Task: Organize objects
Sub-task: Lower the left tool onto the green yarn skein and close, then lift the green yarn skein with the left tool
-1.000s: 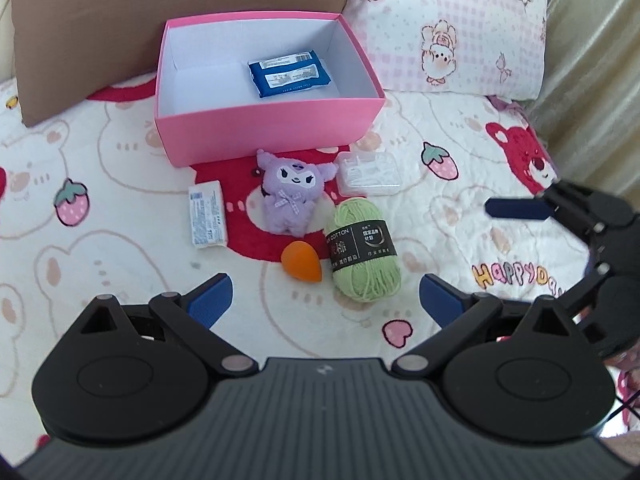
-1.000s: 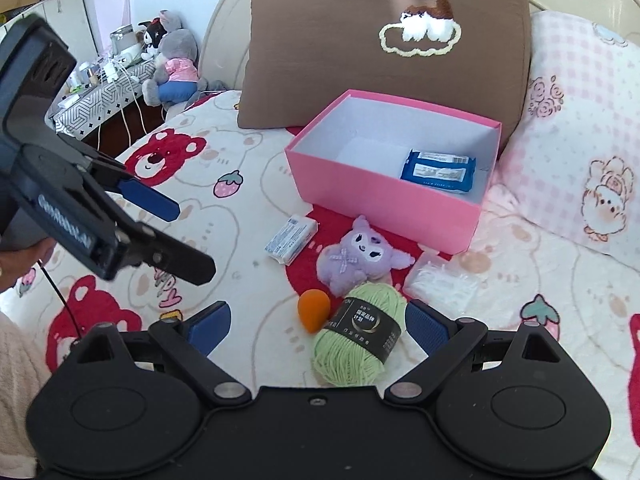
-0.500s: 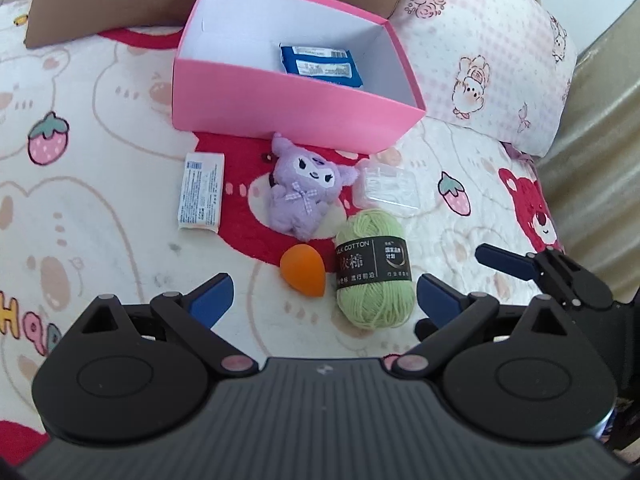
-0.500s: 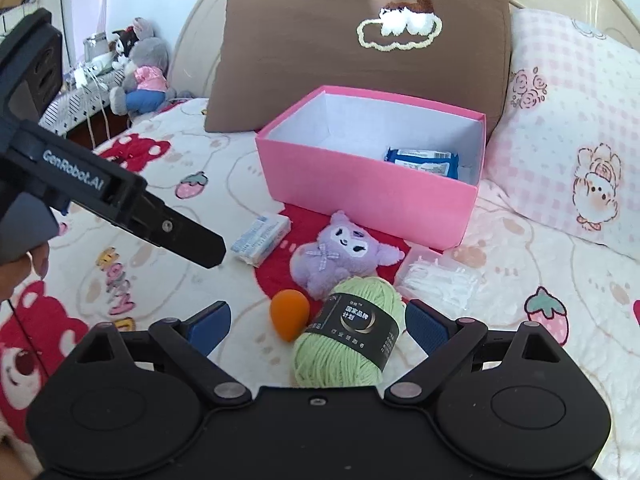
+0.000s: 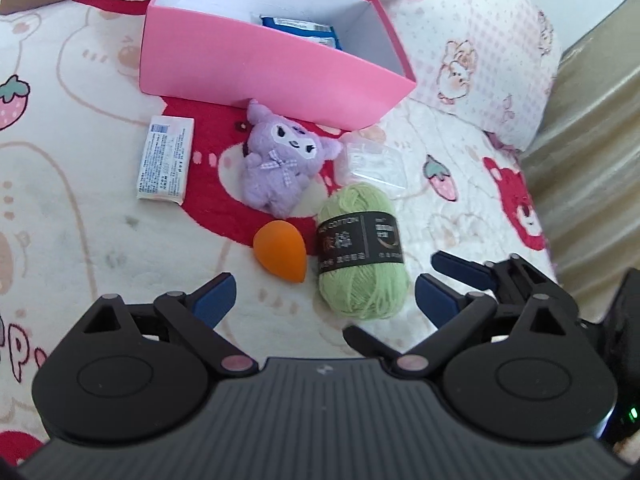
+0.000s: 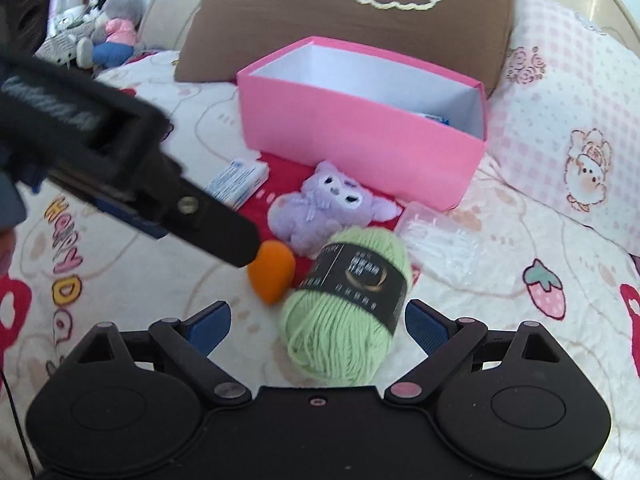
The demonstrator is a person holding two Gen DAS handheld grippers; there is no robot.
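Grippers both dropping toward the bedspread (image 5: pixel 80 240) now, and the loose items loom larger than a second ago. Left gripper (image 5: pixel 324 296) is wide, jaws closing slightly, nothing pinched; the orange sponge egg (image 5: pixel 280 254) and green yarn ball (image 5: pixel 360 256) lie ahead between its fingers. Right gripper (image 6: pixel 316 322), also wide and easing inward, empty, has the yarn ball (image 6: pixel 344 320) framed between its pads without contact. Purple plush (image 5: pixel 282 164), white packet (image 5: pixel 164 160) and clear plastic box (image 5: pixel 376 164) wait just before the pink box (image 5: pixel 260 68), which holds 1 blue packet (image 5: pixel 300 28). My read: 2 pickups imminent, 5 items still outside.
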